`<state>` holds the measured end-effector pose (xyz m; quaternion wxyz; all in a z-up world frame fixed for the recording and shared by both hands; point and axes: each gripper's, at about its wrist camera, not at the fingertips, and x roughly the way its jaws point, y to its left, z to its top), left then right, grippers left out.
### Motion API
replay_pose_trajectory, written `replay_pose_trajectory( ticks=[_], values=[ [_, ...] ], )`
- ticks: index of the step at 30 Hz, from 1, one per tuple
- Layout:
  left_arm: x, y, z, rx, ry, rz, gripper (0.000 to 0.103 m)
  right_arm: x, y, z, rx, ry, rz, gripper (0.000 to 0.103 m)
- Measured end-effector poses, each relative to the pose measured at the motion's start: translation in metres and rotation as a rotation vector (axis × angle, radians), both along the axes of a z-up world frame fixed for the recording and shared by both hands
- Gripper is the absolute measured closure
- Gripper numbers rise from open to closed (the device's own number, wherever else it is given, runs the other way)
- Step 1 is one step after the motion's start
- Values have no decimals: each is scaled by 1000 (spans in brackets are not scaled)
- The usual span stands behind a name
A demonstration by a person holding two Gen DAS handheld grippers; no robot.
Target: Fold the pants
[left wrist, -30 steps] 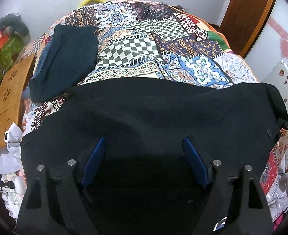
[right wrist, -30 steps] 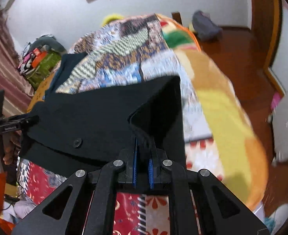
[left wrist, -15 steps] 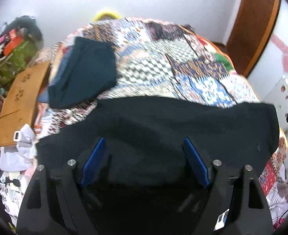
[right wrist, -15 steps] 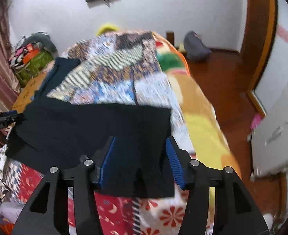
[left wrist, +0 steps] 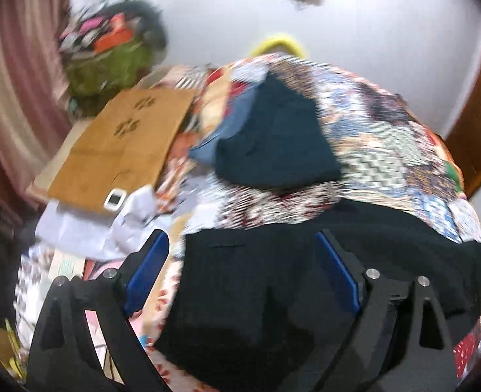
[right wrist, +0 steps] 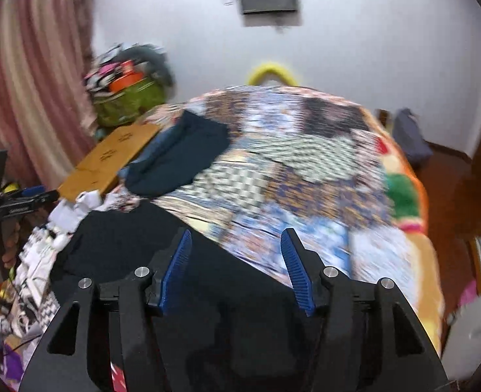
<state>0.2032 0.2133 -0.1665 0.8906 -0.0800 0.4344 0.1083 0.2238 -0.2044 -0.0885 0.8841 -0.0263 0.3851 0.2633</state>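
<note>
The black pants (left wrist: 273,294) lie spread flat across the near end of the bed (left wrist: 387,150), over its patchwork quilt, with a slit pocket showing near their left edge and no fold standing up that can be made out through the blur. They look like soft, fairly thick woven cloth: light enough for one grip, limp, likely to sag and drag on the quilt when raised, not slippery and not fragile. The sensible holds are the doubled, stiffer parts, the waistband corners or the hems, pinched at an edge where the pads can get under a layer; a pinch in the flat middle would probably only bunch the top layer. The left claw (left wrist: 240,271) hangs above the pants' left part, its blue pads wide apart and having just spread further, with cloth seen below the gap but nothing pressed between them. The right claw (right wrist: 235,264) hovers over the pants' far edge where black cloth meets quilt; its jaws have just been opening and now stand released, empty, the fabric lying beneath and not in the grip. Farther up the bed a dark teal folded garment (left wrist: 273,140) rests well apart from the pants, and a wooden board (left wrist: 123,150) lies off the bed's left side.
</note>
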Motion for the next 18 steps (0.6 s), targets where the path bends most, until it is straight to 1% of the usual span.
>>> replay_pose_trajectory(
  ticks=[2,3,4,5,7,10,13,15,16,17,18],
  values=[
    [4,26,-17,-22,50,44,12,15,30,-11,-9,21,59,50],
    [5,37,-27,-38,78,58,12,20,38,-14,-14,29,77,50],
    [6,43,-34,-48,98,63,12,26,50,-19,-22,42,102,50],
    [9,51,-45,-62,126,69,12,34,66,-27,-35,61,133,50],
    [15,61,-67,-82,180,69,12,44,83,-37,-56,89,167,50],
    [27,69,-94,-121,243,62,12,63,111,-55,-79,151,217,50],
    [38,70,-115,-192,277,42,13,86,138,-74,-94,228,255,50],
    [45,66,-124,-233,287,13,15,96,153,-82,-103,268,275,50],
    [48,63,-126,-250,293,-4,16,103,165,-90,-116,303,296,50],
    [51,60,-129,-273,298,-25,19,106,172,-95,-126,324,310,50],
    [54,57,-131,-305,299,-46,20,110,181,-102,-146,348,328,50]
  ],
)
